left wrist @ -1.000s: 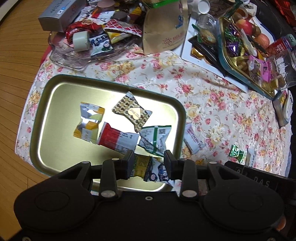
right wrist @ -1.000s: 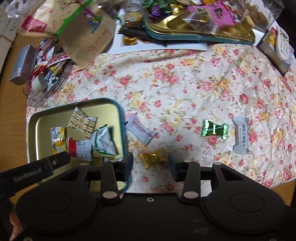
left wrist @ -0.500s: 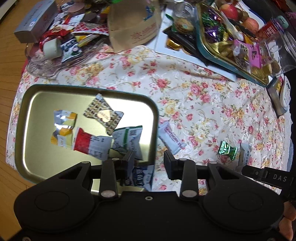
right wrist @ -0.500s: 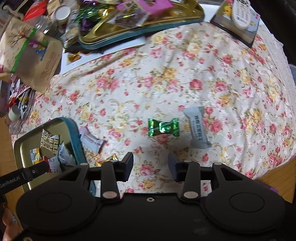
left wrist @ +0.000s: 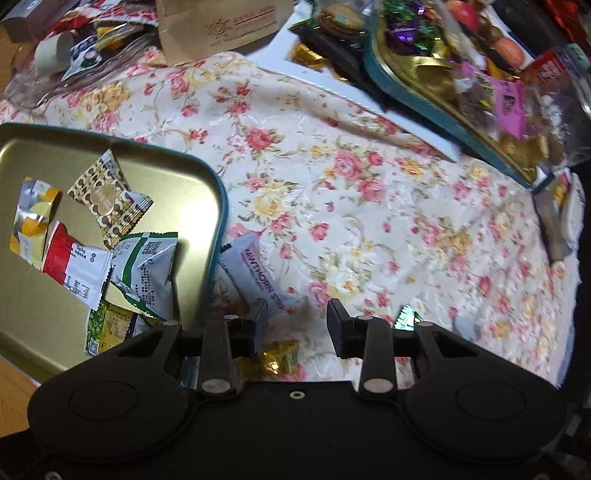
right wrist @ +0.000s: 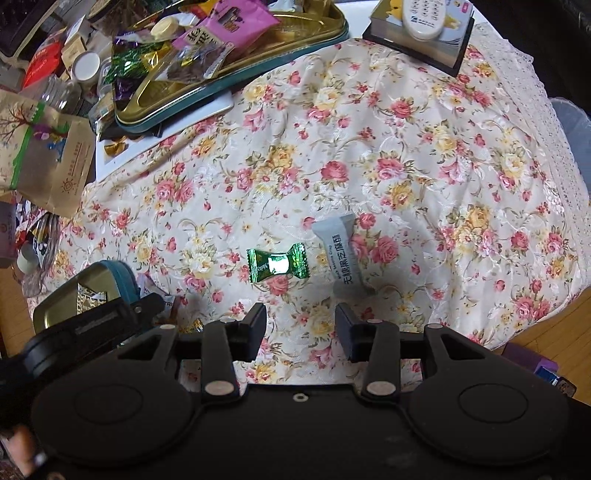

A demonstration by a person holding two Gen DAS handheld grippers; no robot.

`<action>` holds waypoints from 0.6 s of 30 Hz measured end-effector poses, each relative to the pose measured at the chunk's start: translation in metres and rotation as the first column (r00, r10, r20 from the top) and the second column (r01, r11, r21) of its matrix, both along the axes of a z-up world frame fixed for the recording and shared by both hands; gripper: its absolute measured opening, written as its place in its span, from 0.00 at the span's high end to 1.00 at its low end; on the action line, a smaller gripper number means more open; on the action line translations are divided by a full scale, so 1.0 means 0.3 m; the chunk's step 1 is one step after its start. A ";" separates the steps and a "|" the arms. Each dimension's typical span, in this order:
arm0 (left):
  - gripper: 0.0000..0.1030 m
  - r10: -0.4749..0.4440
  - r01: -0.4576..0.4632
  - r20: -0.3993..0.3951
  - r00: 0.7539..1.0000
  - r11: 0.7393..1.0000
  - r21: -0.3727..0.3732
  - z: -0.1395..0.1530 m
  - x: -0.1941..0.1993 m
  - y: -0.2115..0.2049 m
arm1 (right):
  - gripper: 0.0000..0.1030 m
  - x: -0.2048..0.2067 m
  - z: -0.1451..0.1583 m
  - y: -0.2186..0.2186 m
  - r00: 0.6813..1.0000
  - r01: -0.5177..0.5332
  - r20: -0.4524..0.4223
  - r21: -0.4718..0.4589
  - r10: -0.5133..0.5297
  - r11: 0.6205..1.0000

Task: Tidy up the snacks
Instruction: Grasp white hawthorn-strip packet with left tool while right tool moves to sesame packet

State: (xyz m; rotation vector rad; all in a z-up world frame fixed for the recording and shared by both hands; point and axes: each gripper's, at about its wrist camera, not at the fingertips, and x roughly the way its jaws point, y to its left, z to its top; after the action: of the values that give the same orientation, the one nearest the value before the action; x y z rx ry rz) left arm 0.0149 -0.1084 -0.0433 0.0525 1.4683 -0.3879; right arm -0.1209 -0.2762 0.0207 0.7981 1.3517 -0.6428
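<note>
A gold tray with a teal rim point(left wrist: 218, 206) at the left holds several wrapped snacks, among them a red and white packet point(left wrist: 70, 264) and a green and white packet point(left wrist: 147, 273). My left gripper point(left wrist: 297, 326) is open and empty, above the floral cloth just right of the tray. A grey-white packet point(left wrist: 255, 273) lies by its left finger, and a gold candy point(left wrist: 275, 360) lies under it. My right gripper point(right wrist: 301, 332) is open and empty, just below a green candy point(right wrist: 277, 264) and a grey packet point(right wrist: 341, 256) on the cloth.
A second teal-rimmed tray point(right wrist: 207, 92) full of sweets stands at the back, beside a brown paper bag point(left wrist: 218, 26) and a glass dish of snacks point(left wrist: 81, 55). A remote on a box point(right wrist: 424, 26) lies far right. The table edge point(right wrist: 524, 328) is near right.
My left gripper has moved right, off the tray and over the cloth, leaving the blue packet behind. My right gripper has moved right, from the gold candy toward the green candy.
</note>
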 end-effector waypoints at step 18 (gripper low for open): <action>0.56 0.066 -0.067 0.019 0.998 0.994 0.088 -0.117 0.027 -0.044 | 0.57 -0.055 -0.001 -0.063 0.999 0.032 0.022 0.017 -0.032 0.999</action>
State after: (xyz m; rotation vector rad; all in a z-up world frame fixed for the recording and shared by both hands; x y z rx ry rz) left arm 0.0230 -0.1217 -0.0785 0.0776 1.4669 -0.2674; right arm -0.1373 -0.2952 0.0205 0.8397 1.3276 -0.6465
